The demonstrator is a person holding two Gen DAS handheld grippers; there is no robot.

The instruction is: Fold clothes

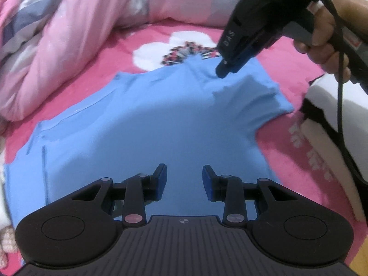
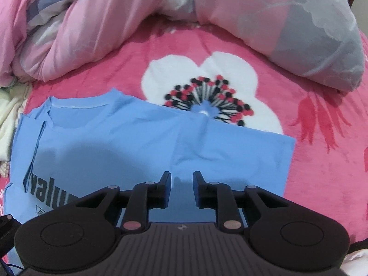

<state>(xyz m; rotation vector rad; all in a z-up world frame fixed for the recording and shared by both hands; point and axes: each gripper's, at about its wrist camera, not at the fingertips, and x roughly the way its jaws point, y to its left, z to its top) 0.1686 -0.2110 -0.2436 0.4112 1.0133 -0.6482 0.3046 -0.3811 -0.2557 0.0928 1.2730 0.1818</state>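
Observation:
A light blue T-shirt [image 1: 142,124] lies spread flat on the pink bed sheet [image 1: 96,78]. In the right wrist view the T-shirt [image 2: 128,142] shows its neckline [image 2: 78,108] at the upper left and black lettering at the lower left. My left gripper [image 1: 184,172] hovers over the middle of the shirt, open, with nothing between its fingers. My right gripper [image 1: 223,71], held by a hand [image 1: 326,36], points down at the shirt's far edge. Seen from its own camera, the right gripper [image 2: 182,177] stands over blue cloth, slightly open, gripping nothing.
A bunched pink and grey quilt [image 2: 92,23] fills the back and left of the bed. The quilt's grey end [image 2: 322,36] lies at the right. The sheet has a big white flower print [image 2: 207,78]. Cream cloth [image 2: 9,115] lies beyond the shirt's left side. A black cable [image 1: 340,96] hangs from the right gripper.

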